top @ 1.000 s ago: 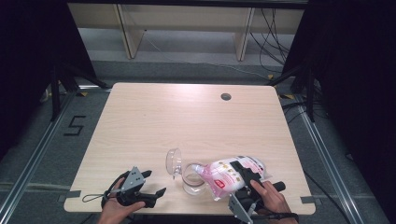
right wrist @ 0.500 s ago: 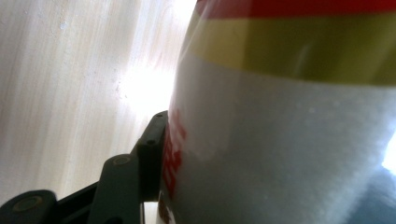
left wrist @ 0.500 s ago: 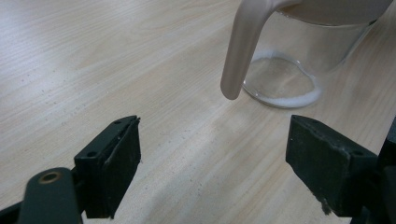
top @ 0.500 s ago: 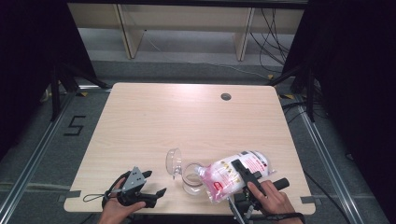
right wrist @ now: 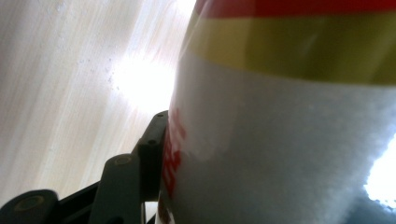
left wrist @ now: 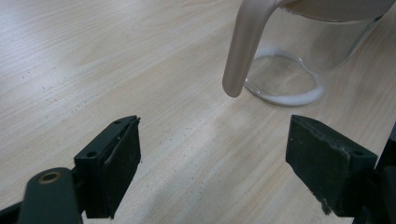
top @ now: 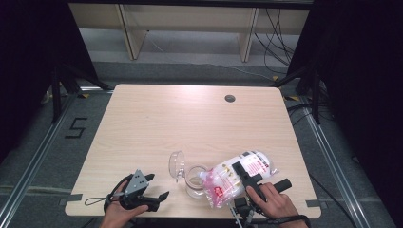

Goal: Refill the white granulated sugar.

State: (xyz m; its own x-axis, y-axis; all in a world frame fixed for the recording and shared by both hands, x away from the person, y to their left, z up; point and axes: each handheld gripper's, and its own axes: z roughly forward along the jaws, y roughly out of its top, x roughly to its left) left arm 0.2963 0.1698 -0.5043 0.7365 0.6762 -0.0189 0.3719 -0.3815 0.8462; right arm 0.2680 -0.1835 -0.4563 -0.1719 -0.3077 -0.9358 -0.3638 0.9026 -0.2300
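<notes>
- Plastic bag (top: 236, 178) of white powder, printed red and yellow, is tipped with its low end at the mouth of a glass jug (top: 194, 179); that tilt looks meant for pouring.
- White powder rings the bottom of the jug in the left gripper view (left wrist: 286, 79), so some seems to be in already, though not much.
- Right gripper (top: 249, 176) clamps the bag across its middle. In the right gripper view the bag (right wrist: 289, 140) presses against the one jaw that can be seen, and the hand (top: 273, 204) grips the handle behind it.
- Just ahead of the bag's low end stands the jug, upright, with its handle (left wrist: 243, 46) hanging down towards the left gripper's side.
- Beside the jug, on the far side from the bag, a clear lid or cup (top: 177, 164) lies on its side, out of the pouring line.
- Left gripper (top: 142, 190) rests on the table (top: 190, 118) with jaws spread wide and nothing between them, aimed at the jug but apart from it. It seems placed ready to steady the jug if needed.
</notes>
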